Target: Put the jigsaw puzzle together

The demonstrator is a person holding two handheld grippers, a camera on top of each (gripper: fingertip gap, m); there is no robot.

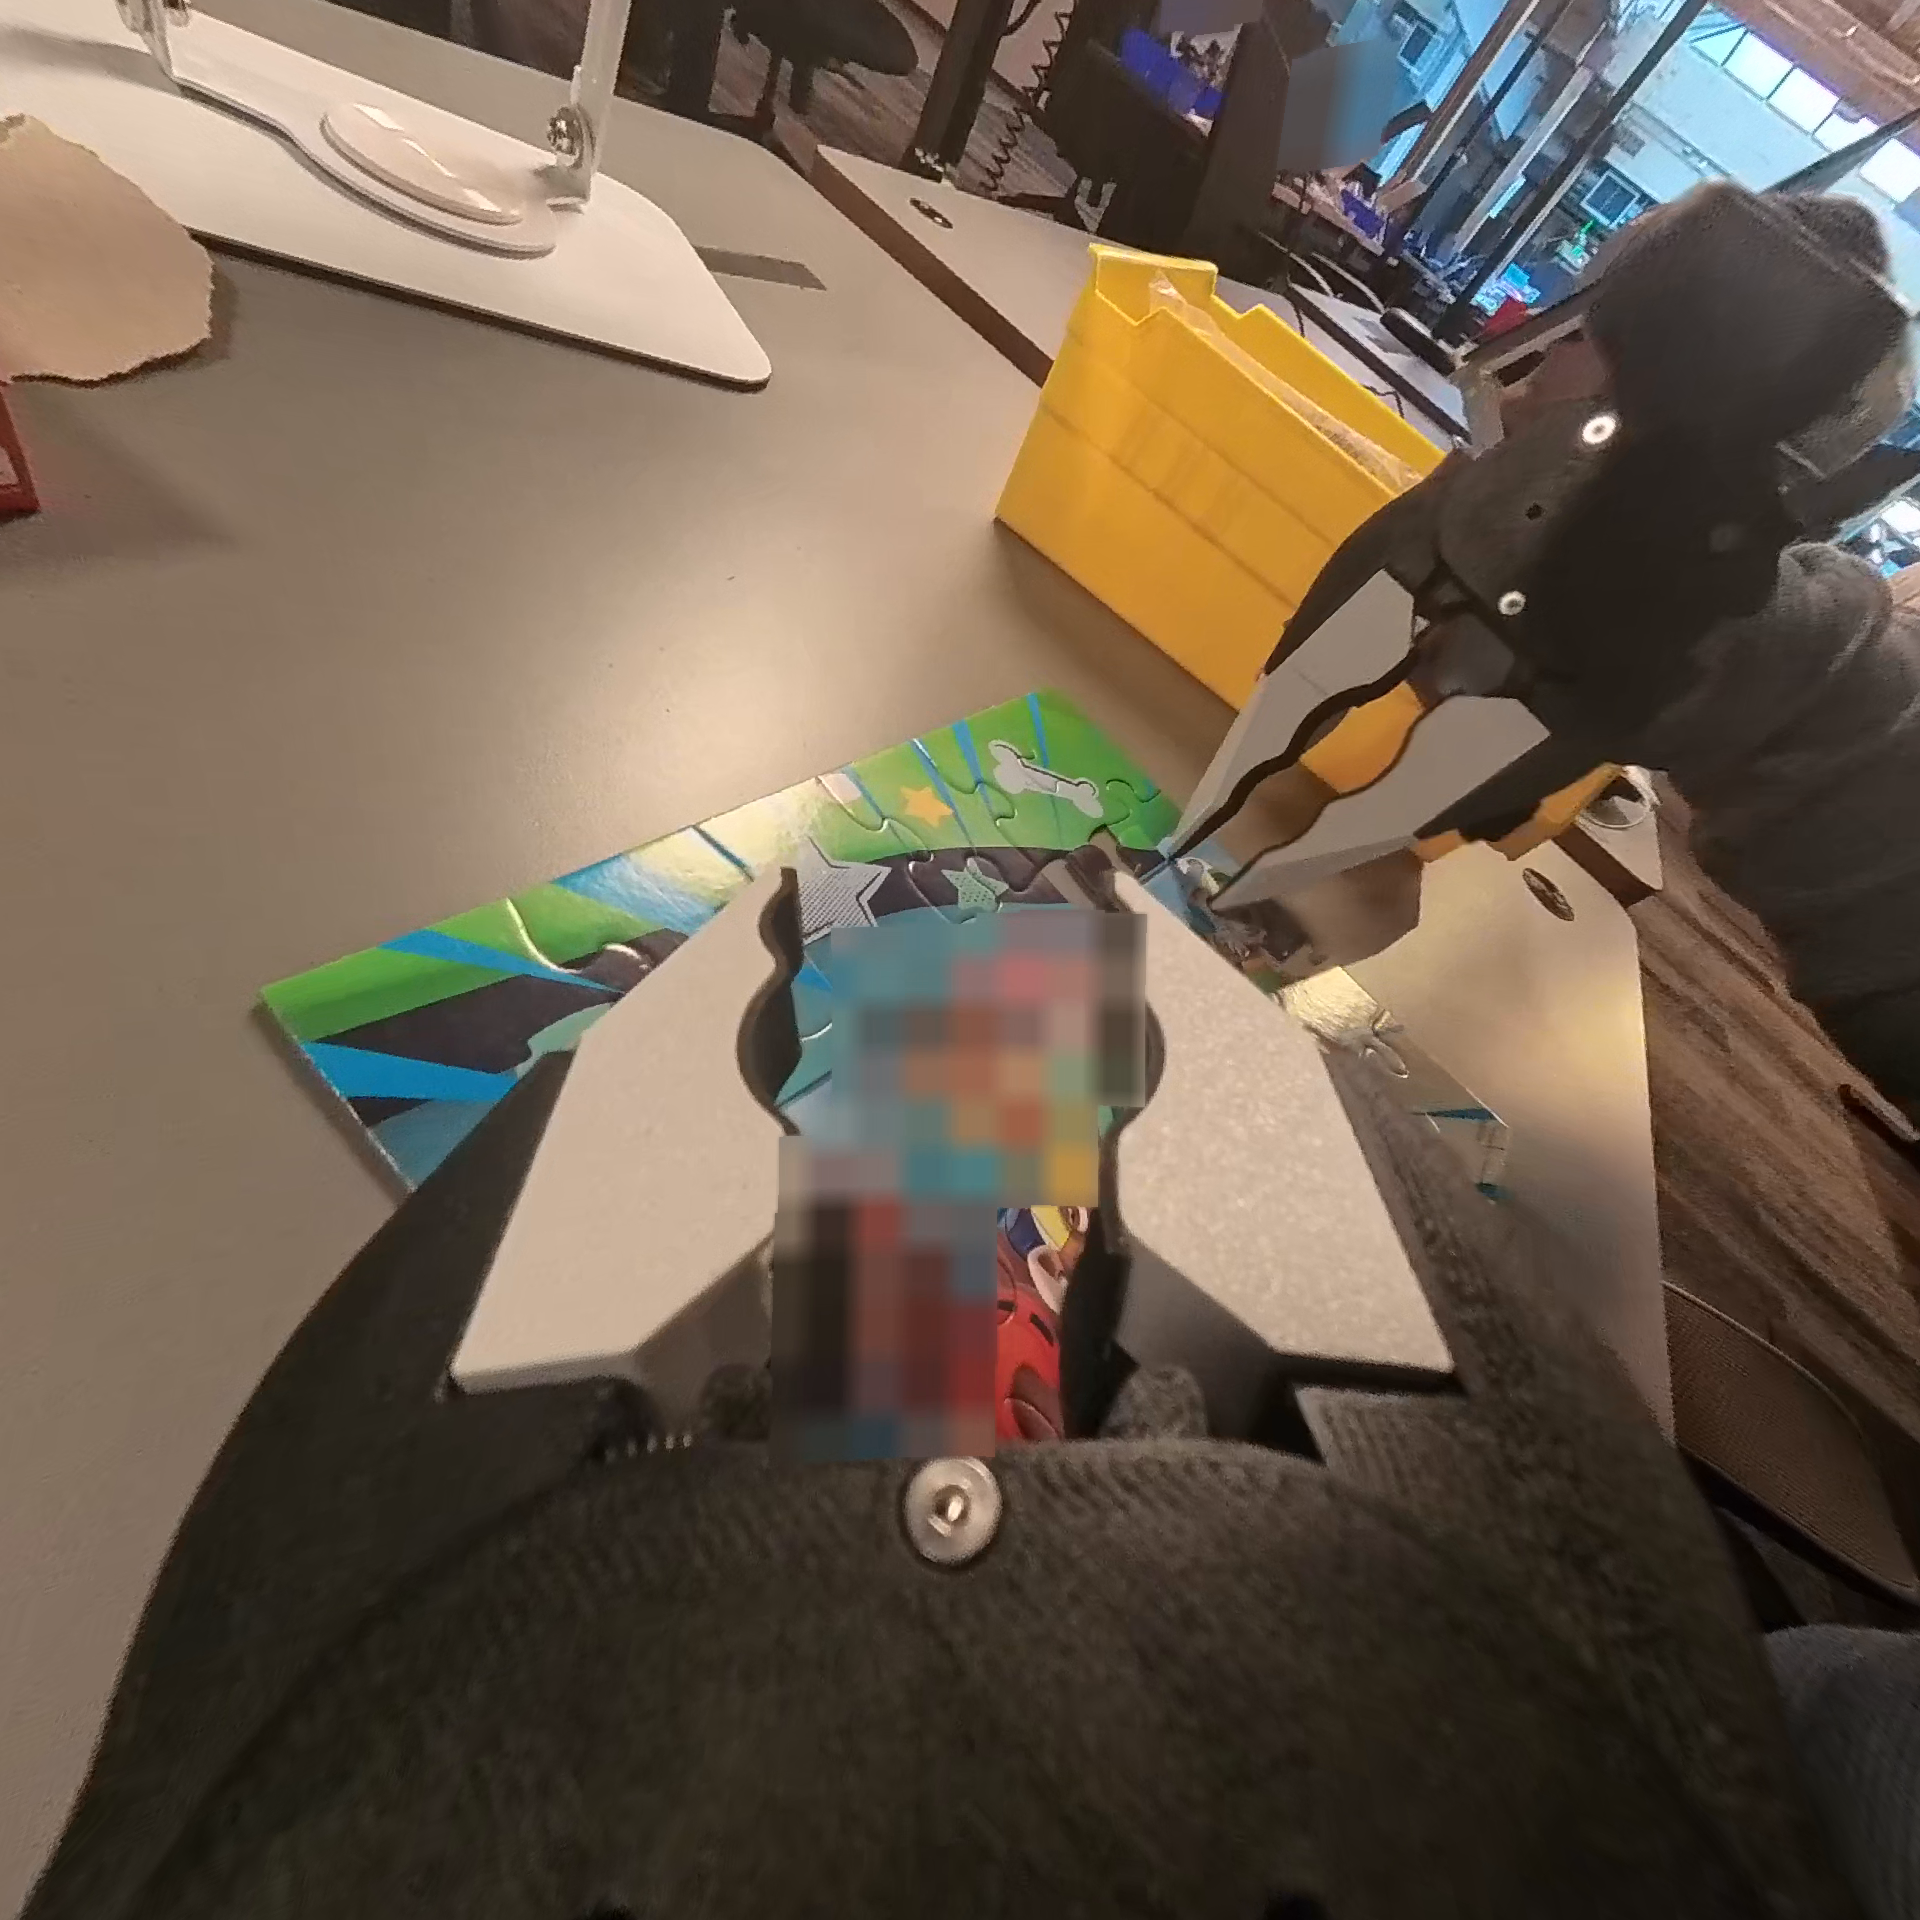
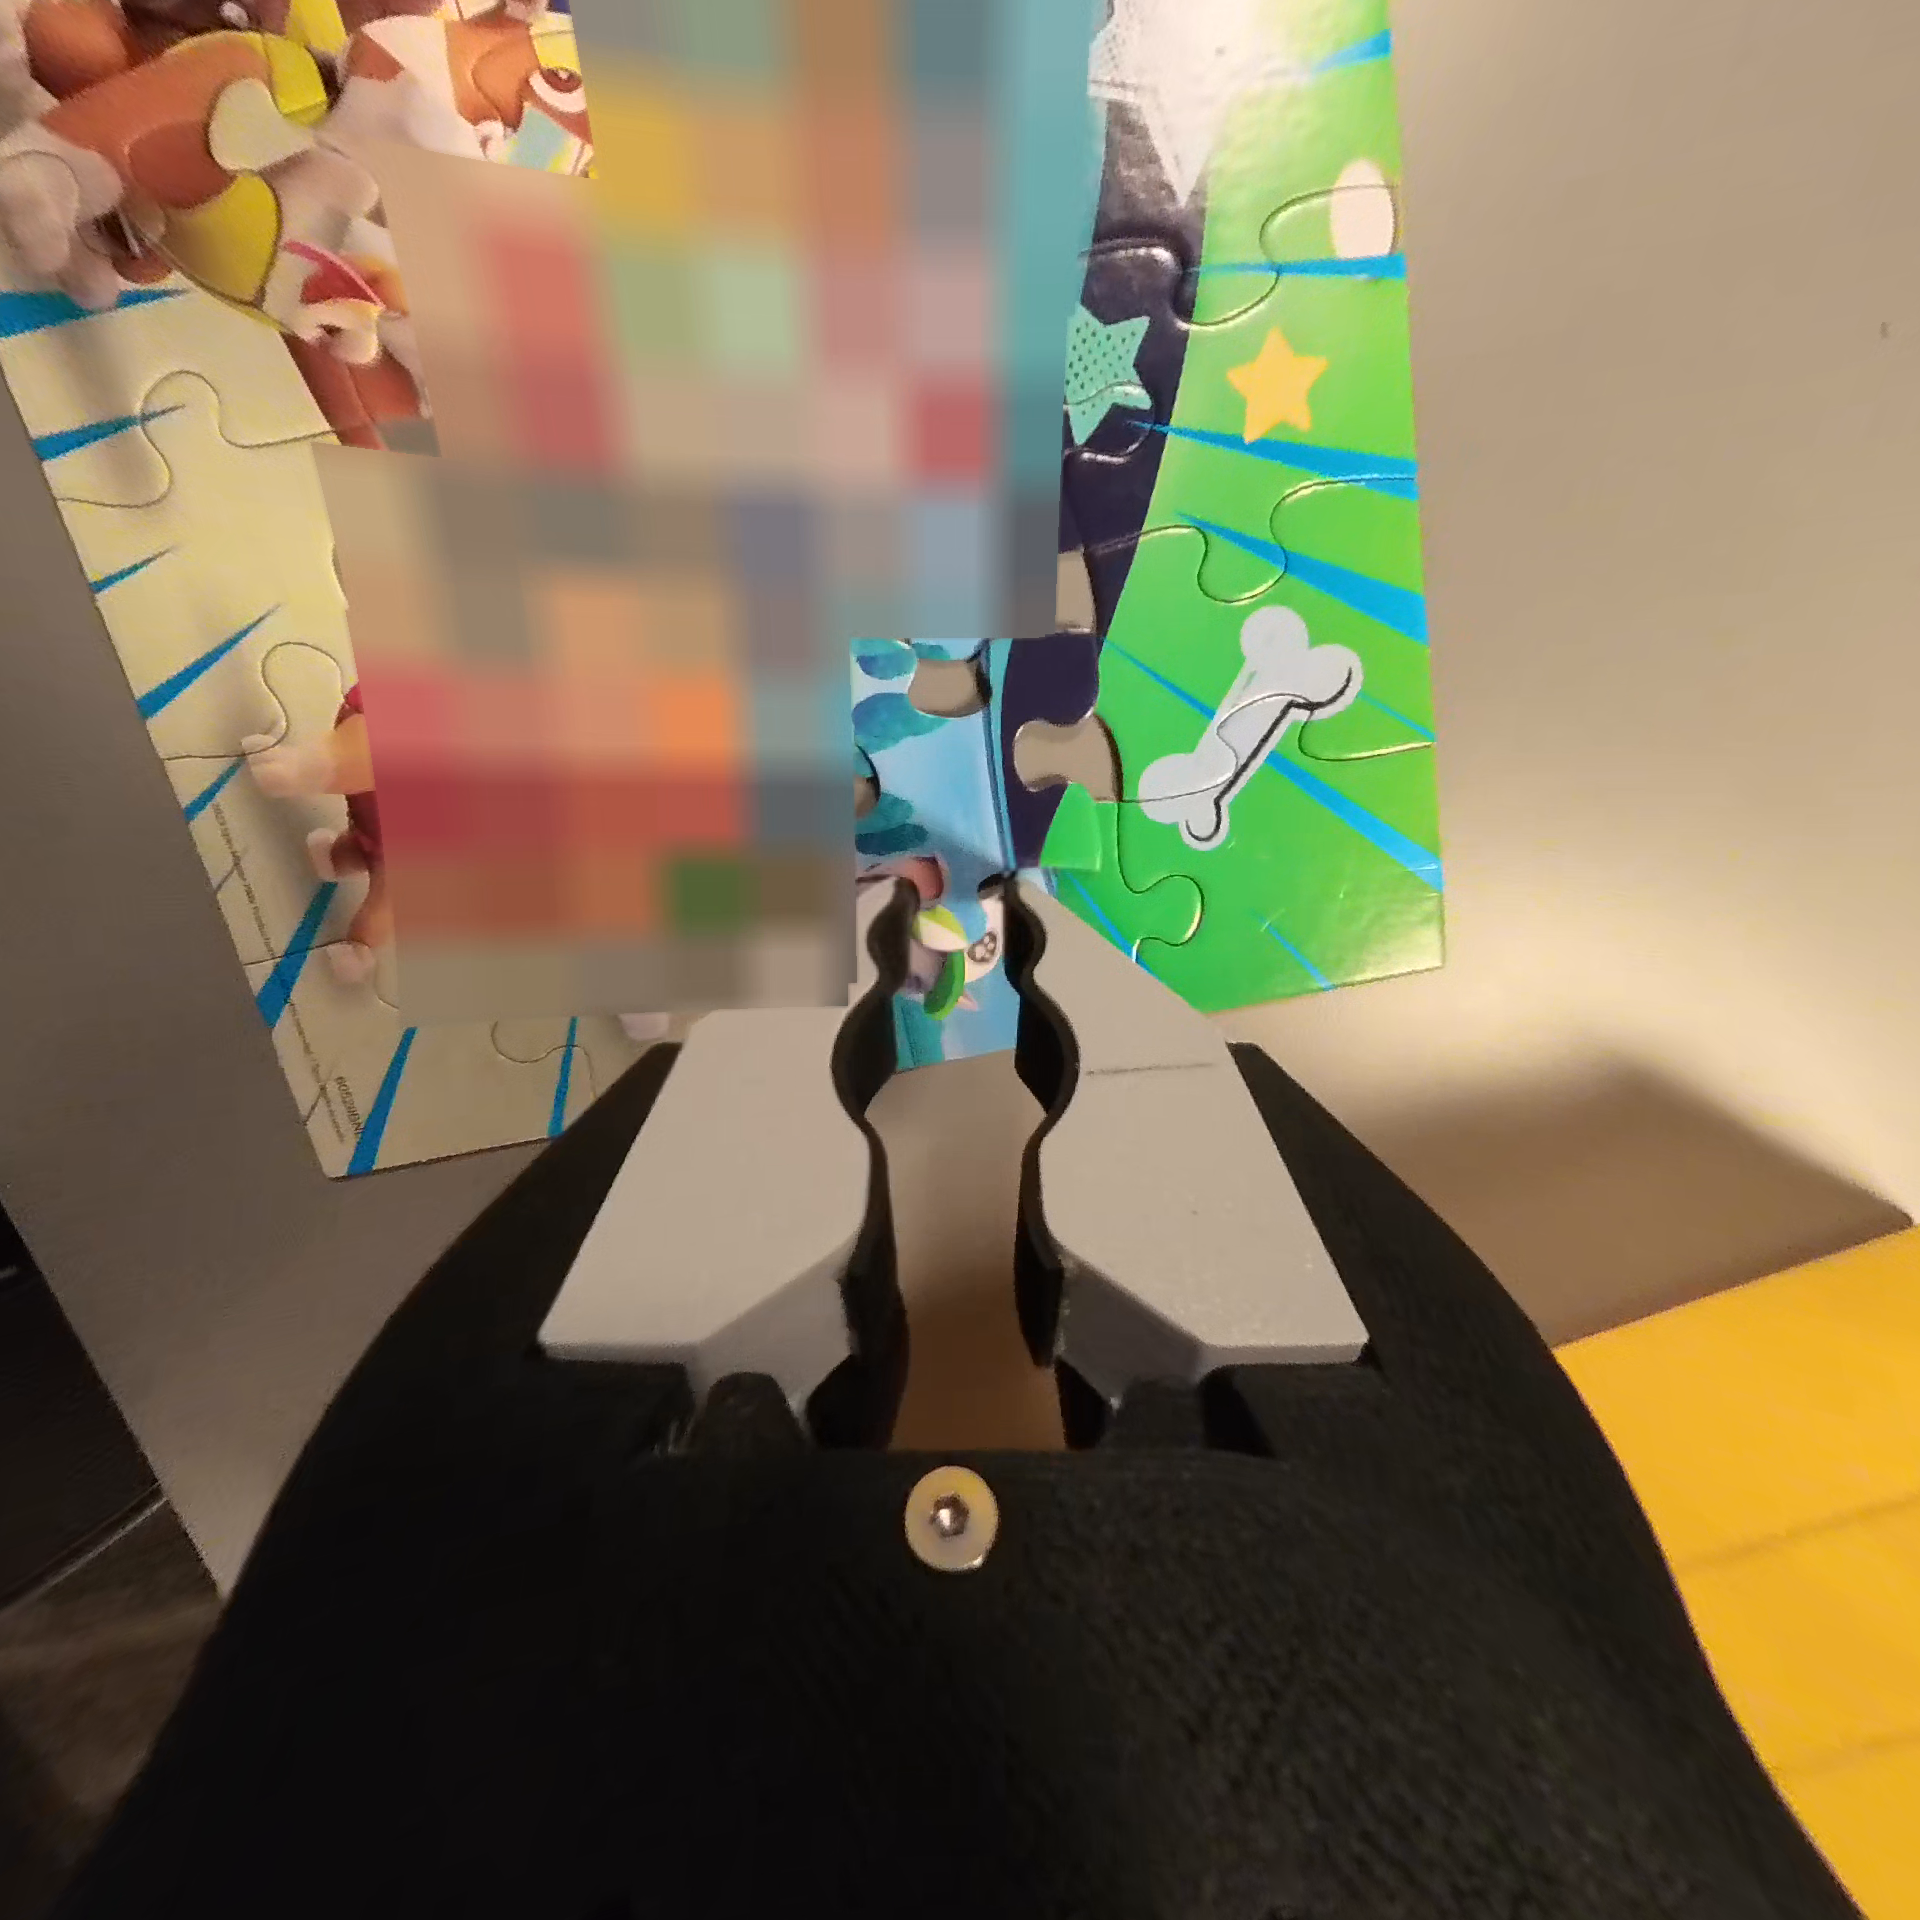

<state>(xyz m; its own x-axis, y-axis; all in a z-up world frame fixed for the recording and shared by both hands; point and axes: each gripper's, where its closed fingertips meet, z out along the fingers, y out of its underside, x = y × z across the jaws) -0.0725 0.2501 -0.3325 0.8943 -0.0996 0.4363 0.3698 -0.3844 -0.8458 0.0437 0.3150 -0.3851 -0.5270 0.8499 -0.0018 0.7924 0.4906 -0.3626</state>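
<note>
**Two tongs over a picture puzzle**

At the far left of the grey table (image 1: pixel 416 623) lies a torn piece of brown paper (image 1: pixel 83 281). A bit of something red (image 1: pixel 10 457) peeks in at the edge just below it. Behind them stands the flat white foot of a stand (image 1: pixel 468 208).

In the middle of the table lies a bright puzzle (image 1: pixel 468 987). It is flat, and most of its pieces are joined up. It has green and blue stripes, stars and a white bone on it.

The left tongs (image 1: pixel 956 894) hang over the puzzle. The two grey fingers stand wide apart. There is nothing between them, only the puzzle down below.

Farther right, past the puzzle, stands a yellow box (image 1: pixel 1174 499) on the table.

The right tongs (image 1: pixel 1205 883) come in from the right side and tip down to the near right edge of the puzzle. The fingers are close together, with only a thin gap between them. They do not pinch anything. The tips point at one blue piece (image 2: pixel 935 769) with a little green hat on it. This piece lies flat beside the green corner with the bone. It is not pushed all the way in: small grey holes show where its edges meet the next pieces. The tips seem to rest on top of it, but I cannot tell for sure that they touch.
</note>
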